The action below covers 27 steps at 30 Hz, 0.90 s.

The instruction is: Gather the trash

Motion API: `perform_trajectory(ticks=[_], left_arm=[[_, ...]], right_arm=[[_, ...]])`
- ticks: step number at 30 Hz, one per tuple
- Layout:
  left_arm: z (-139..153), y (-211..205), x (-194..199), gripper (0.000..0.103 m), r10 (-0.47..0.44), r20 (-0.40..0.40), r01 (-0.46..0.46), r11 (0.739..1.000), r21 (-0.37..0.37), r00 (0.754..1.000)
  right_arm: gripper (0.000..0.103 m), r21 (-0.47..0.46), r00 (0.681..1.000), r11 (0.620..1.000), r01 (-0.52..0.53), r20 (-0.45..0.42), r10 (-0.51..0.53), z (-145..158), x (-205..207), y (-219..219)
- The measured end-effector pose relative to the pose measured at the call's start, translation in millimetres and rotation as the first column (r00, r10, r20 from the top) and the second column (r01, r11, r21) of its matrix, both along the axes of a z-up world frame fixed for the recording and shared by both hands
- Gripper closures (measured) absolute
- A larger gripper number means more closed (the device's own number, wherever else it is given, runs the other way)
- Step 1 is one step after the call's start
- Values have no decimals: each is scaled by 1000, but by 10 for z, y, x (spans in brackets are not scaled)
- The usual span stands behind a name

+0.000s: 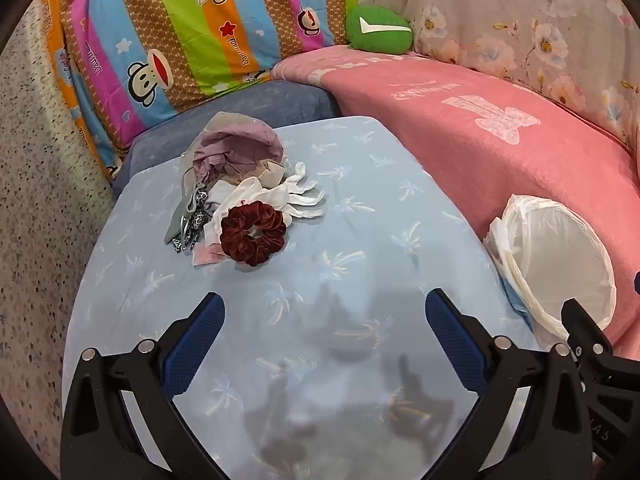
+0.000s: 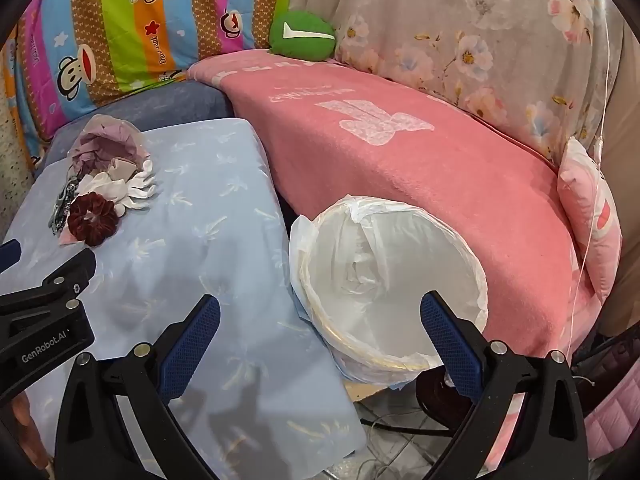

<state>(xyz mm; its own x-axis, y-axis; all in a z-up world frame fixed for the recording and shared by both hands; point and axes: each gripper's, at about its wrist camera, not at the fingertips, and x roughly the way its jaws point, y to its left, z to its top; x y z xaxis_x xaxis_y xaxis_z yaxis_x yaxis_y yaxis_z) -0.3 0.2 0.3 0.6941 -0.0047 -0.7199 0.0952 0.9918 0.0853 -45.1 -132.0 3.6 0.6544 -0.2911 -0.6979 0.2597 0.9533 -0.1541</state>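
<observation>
Nothing collected yet, judging by the white-lined bin (image 2: 384, 280), whose thin crinkled plastic liner looks bare inside, only folds of film at the bottom. All the trash in one heap (image 1: 240, 200) toward the far left corner of the surface (image 1: 360, 264), which wears a smooth pale-blue cloth printed with faint palm shapes. In the heap: a dark red velvet scrunchie (image 1: 253, 233), ruffled and ring-shaped, nearest the cameras; a limp white glove (image 1: 298, 196) with fingers splayed toward the right; a crumpled mauve bag (image 1: 236, 148), thin and papery, gaping open at the far end; a pale pink scrap (image 1: 206, 255) under the scrunchie; and a black-and-white patterned strip (image 1: 192, 220) on the left, too tangled to name. Left claw (image 1: 324, 342) spread wide and holding nothing, hovering over the near middle of the surface, blue textured pads facing each other. Right claw (image 2: 320, 344) likewise wide and holding nothing, poised above the near right edge, one finger over the cloth and the other over the bin rim. Bin just off the right edge, against a fuzzy pink blanket (image 2: 400, 168). Whole job left: every piece to be lifted across and dropped in, soft floppy items probably needing a pinch on a bunched fold.
</observation>
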Motion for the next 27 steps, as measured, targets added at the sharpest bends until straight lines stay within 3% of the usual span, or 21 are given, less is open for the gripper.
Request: perform_trajectory(ticks=[27], left_arm=[[50, 28, -84, 7, 37, -14, -38, 999, -21, 999]], right_arm=[[6, -3, 1000, 1000, -19, 11, 19, 68, -100, -6]])
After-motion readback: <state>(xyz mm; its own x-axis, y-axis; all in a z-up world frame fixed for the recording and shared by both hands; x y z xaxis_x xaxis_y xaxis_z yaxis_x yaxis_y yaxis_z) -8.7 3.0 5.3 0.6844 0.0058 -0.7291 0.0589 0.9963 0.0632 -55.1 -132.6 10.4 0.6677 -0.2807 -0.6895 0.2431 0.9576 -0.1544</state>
